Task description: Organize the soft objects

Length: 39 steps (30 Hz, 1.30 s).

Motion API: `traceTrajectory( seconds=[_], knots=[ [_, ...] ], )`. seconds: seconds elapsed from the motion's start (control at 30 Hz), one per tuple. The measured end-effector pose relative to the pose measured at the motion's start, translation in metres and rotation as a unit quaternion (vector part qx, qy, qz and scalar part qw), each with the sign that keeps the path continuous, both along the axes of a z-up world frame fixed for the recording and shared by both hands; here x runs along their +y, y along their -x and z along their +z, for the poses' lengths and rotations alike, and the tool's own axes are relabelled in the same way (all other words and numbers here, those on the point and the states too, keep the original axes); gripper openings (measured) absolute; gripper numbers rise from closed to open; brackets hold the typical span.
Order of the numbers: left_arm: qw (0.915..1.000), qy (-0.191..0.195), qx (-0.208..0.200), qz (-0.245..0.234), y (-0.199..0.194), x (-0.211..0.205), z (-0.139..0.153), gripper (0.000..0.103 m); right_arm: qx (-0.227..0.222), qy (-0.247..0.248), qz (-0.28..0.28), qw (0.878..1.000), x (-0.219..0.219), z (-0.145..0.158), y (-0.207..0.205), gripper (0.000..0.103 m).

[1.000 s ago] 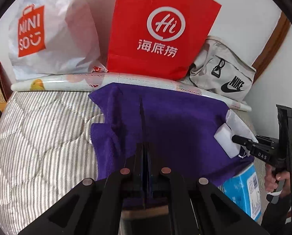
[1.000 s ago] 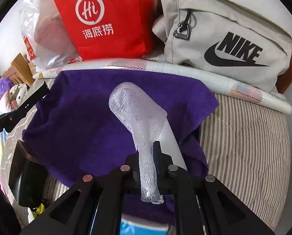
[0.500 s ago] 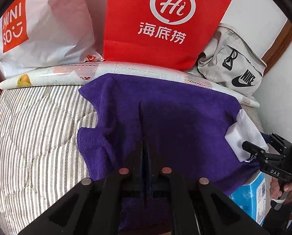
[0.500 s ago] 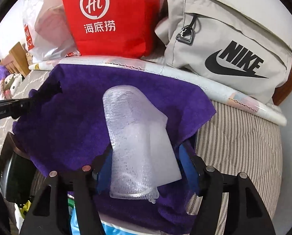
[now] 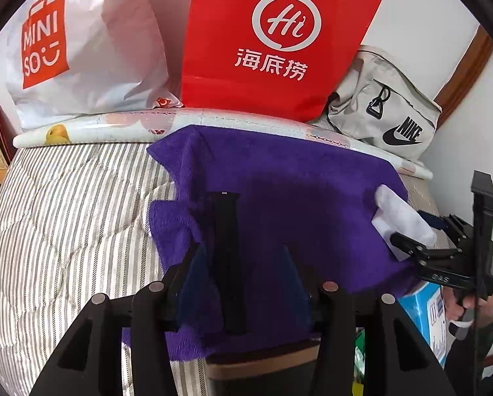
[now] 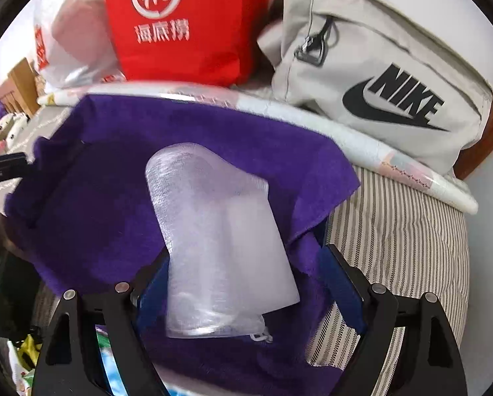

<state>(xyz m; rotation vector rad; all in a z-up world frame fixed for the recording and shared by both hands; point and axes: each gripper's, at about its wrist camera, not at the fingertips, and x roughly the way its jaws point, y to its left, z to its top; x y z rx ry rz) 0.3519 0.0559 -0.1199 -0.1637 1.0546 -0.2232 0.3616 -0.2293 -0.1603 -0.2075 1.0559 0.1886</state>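
A purple towel (image 5: pixel 296 198) lies spread on the striped bed. On it rests a black strap (image 5: pixel 228 247), lying between the jaws of my left gripper (image 5: pixel 243 249); the jaws are opening and neither pad presses on it. In the right wrist view a white foam mesh sleeve (image 6: pixel 213 231) lies on the purple towel (image 6: pixel 97 198) between the jaws of my right gripper (image 6: pixel 246 250), which are opening wide with a gap on the right side. The left wrist view shows the right gripper (image 5: pixel 411 227) and the sleeve (image 5: pixel 398 214) at the towel's right edge.
Along the back stand a white Miniso bag (image 5: pixel 81 43), a red paper bag (image 5: pixel 272 39) and a beige Nike bag (image 5: pixel 388 115), behind a rolled patterned sheet (image 5: pixel 114 125). A blue box (image 5: pixel 424 310) sits under the towel's right side. The striped quilt (image 5: pixel 64 214) spreads to the left.
Both grippers went from shut to open. The foam sleeve, pinched thin before, has sprung back wide on the towel. The black strap lies free between the left jaws.
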Motion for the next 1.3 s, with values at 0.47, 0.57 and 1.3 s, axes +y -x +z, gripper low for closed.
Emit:
traceTrajectory(
  seconds=[0.47,0.57,1.3],
  knots=[
    [0.9999,0.008,-0.005,-0.012,0.011,-0.005,0.004,0.047,-0.009,-0.014,0.026,1.000,-0.001,0.016,0.003,0.048],
    [0.9998,0.009,-0.008,-0.013,0.013,-0.007,0.006,0.047,-0.025,-0.027,0.025,0.999,-0.004,0.033,0.007,0.048],
    [0.9998,0.019,-0.008,0.003,0.009,0.005,0.004,0.048,-0.006,-0.027,0.027,0.999,0.007,0.013,-0.048,0.049]
  ],
)
